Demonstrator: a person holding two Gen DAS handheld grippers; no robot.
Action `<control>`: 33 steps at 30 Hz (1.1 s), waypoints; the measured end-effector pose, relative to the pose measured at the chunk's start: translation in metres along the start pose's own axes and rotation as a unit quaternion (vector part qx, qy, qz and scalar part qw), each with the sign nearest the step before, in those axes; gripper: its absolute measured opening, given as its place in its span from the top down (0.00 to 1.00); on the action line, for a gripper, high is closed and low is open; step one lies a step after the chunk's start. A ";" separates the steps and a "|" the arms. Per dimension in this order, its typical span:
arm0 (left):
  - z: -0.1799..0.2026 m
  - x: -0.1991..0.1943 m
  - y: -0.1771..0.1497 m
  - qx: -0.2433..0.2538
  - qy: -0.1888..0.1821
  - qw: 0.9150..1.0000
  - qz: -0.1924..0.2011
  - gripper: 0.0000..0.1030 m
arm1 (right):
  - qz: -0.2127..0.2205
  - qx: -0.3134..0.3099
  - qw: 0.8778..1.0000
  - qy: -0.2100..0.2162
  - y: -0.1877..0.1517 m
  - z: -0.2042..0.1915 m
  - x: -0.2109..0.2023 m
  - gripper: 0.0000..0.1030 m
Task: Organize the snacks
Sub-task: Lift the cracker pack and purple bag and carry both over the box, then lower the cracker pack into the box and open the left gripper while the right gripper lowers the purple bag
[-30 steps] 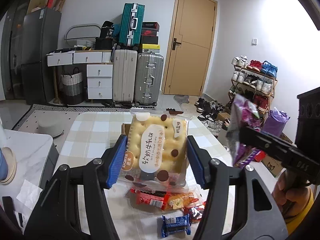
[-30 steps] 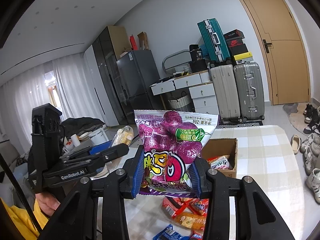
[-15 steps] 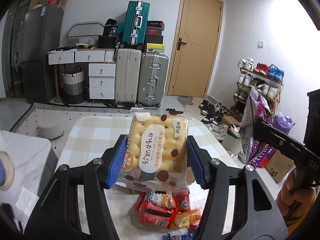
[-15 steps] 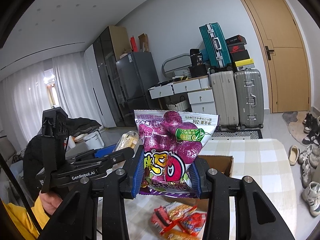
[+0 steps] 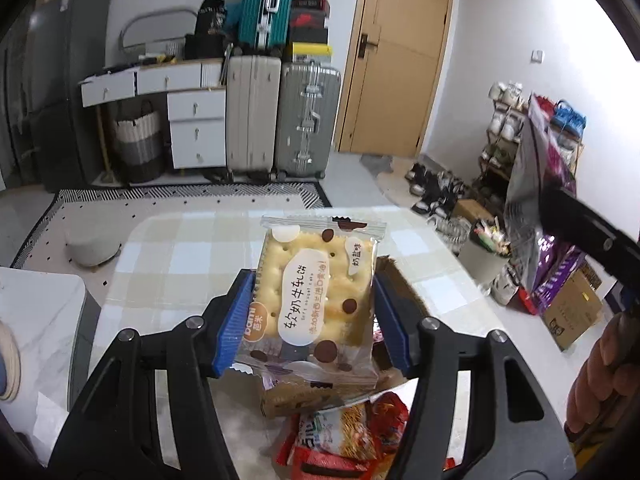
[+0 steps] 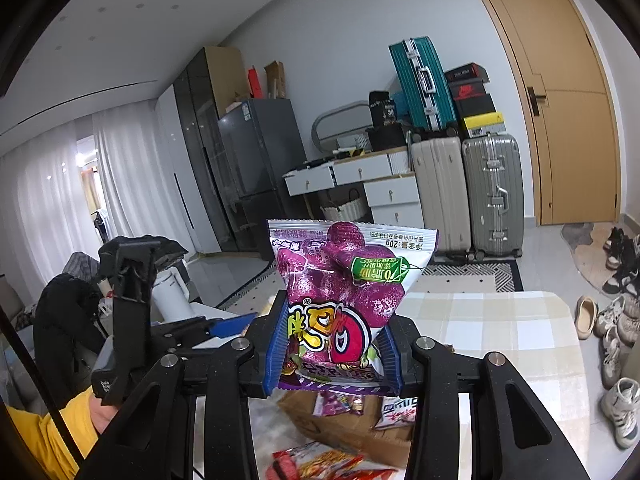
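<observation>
My left gripper is shut on a yellow cracker packet and holds it upright above the table. My right gripper is shut on a purple snack bag, held above a brown cardboard box with packets inside. The purple bag and right gripper also show at the right of the left wrist view. The box's flap shows behind the cracker packet. Red and orange snack packets lie on the table below; they also show in the right wrist view.
The table has a checked cloth. Suitcases and white drawers stand against the far wall. A shoe rack and boxes are on the right. A white side surface lies to the left.
Both grippers moved back toward me and tilted, each still holding its packet. The cardboard box now lies under the right gripper. The loose packets slid lower in view.
</observation>
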State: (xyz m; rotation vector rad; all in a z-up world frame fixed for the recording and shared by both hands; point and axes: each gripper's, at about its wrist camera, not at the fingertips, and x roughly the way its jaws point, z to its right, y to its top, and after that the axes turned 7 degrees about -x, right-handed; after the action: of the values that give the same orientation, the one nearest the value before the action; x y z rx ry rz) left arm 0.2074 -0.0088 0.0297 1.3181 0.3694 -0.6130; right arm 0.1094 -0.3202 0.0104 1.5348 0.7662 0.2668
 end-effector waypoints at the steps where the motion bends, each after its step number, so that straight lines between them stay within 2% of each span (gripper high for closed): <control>1: 0.000 0.010 0.001 0.001 0.002 1.000 -0.006 0.45 | -0.007 0.000 1.000 -0.001 -0.001 0.003 0.008 0.61; 9: 0.002 0.102 -0.008 0.004 0.007 0.996 -0.086 0.45 | -0.100 0.024 0.995 -0.014 -0.024 0.041 0.088 0.61; 14: 0.005 0.147 -0.018 0.006 0.015 0.992 -0.124 0.45 | -0.141 0.032 0.989 -0.018 -0.045 0.059 0.125 0.61; 21: 0.000 0.182 -0.031 0.000 0.015 0.989 -0.148 0.45 | -0.191 0.035 0.981 -0.019 -0.071 0.076 0.163 0.61; 26: -0.010 0.201 -0.031 -0.003 0.009 0.989 -0.150 0.45 | -0.198 0.036 0.979 -0.019 -0.080 0.081 0.169 0.61; 33: -0.030 0.193 -0.020 -0.013 0.008 0.990 -0.142 0.45 | -0.203 0.035 0.978 -0.018 -0.081 0.081 0.172 0.61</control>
State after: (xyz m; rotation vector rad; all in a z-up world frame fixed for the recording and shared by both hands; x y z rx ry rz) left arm 0.3497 -0.0225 -0.1047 1.2548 0.5826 -0.8320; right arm 0.2612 -0.2855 -0.1249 1.4069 1.0483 -0.0920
